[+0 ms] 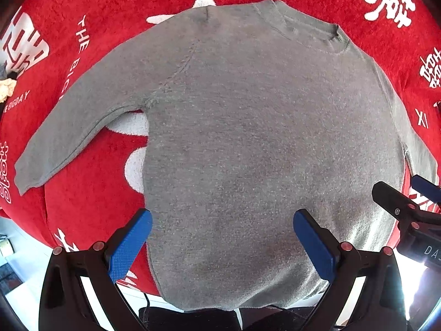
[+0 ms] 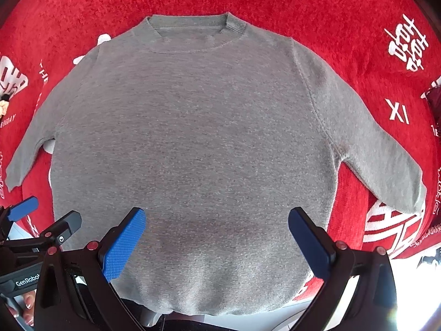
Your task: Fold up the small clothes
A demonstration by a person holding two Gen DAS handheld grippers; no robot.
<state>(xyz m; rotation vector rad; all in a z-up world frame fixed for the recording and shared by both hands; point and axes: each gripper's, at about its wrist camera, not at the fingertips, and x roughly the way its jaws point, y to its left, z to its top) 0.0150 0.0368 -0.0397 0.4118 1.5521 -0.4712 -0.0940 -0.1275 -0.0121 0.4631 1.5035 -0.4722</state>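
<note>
Grey sweater [image 1: 248,138] flat (unfolded) beneath both grippers' wide-spread, empty fingers [image 1: 129,245].

a surface covered by a red fuzzy cloth [image 2: 317,13] with white lettering. a grey sweater [image 2: 193,138] lies flat on it, front up, sleeves spread outward.

Small grey sweater [image 2: 190,138] flat, unfolded, sleeves spread, neckline far side

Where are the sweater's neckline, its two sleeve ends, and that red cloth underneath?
neckline [image 2: 193,31], right wrist view, ribbed collar band.
left sleeve end [image 1: 27,173], left wrist view, cuff.
right sleeve end [image 2: 405,193], right wrist view, cuff.
red cloth [image 2: 317,13], right wrist view, bare patch beyond the collar.
</note>
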